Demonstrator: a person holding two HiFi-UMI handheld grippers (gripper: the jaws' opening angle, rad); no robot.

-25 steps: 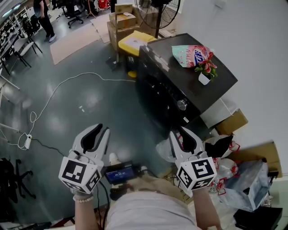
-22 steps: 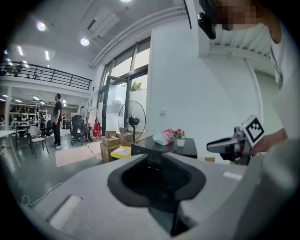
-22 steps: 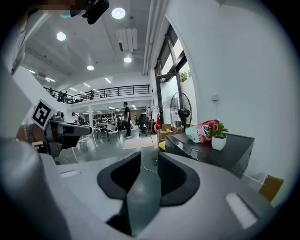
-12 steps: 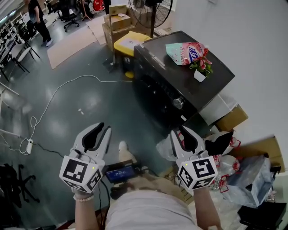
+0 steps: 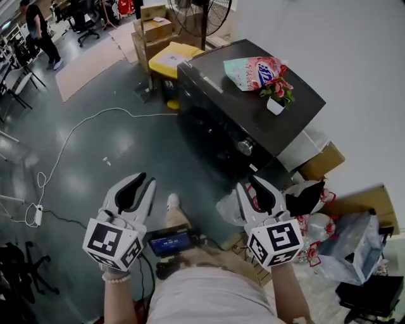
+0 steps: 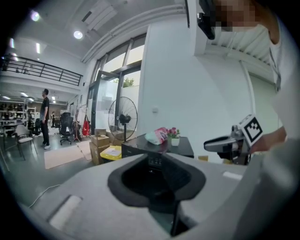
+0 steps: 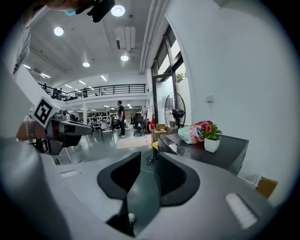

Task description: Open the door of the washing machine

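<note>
The dark washing machine stands ahead and to the right, its front with a round knob facing the open floor and its door shut. A detergent bag and a small flower pot sit on its top. My left gripper hangs over the floor, well short of the machine, open and empty. My right gripper is near the machine's lower right corner, also open and empty, touching nothing. The left gripper view shows the machine beyond the jaws; the right gripper view shows it to the right.
A standing fan, cardboard boxes and a yellow bin stand behind the machine. A white cable crosses the floor. Plastic bags and a box crowd the right wall. A person stands far off.
The machine has slid left and grown a little in the head view as I stepped toward it. Both grippers came along, their jaws unchanged.
</note>
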